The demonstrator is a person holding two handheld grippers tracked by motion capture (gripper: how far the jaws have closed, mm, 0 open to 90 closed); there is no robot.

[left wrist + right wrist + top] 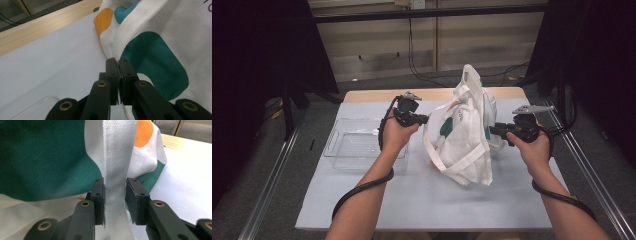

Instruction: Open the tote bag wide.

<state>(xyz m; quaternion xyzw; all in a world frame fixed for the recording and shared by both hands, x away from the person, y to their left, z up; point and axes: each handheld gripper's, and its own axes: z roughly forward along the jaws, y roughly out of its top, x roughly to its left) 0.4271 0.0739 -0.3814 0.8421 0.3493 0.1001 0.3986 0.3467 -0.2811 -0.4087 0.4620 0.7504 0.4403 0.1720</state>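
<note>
A white cloth tote bag (pixel 467 135) printed with green and orange blobs stands in the middle of the table. My left gripper (pixel 426 119) is at its left side. In the left gripper view my left gripper (pixel 117 61) is shut on the hemmed edge of the bag (pixel 155 57). My right gripper (pixel 493 131) is at the bag's right side. In the right gripper view my right gripper (pixel 114 185) has its jaws apart, with the bag's white strap (pixel 117 157) running flat between them in front of the printed cloth (pixel 45 157).
A clear plastic tray (pixel 332 140) lies on the table left of the bag, under my left hand; its corner (pixel 37 107) shows in the left gripper view. The table top (pixel 412 200) is covered in white, with a wooden far edge (pixel 372 95). Dark stands flank the table.
</note>
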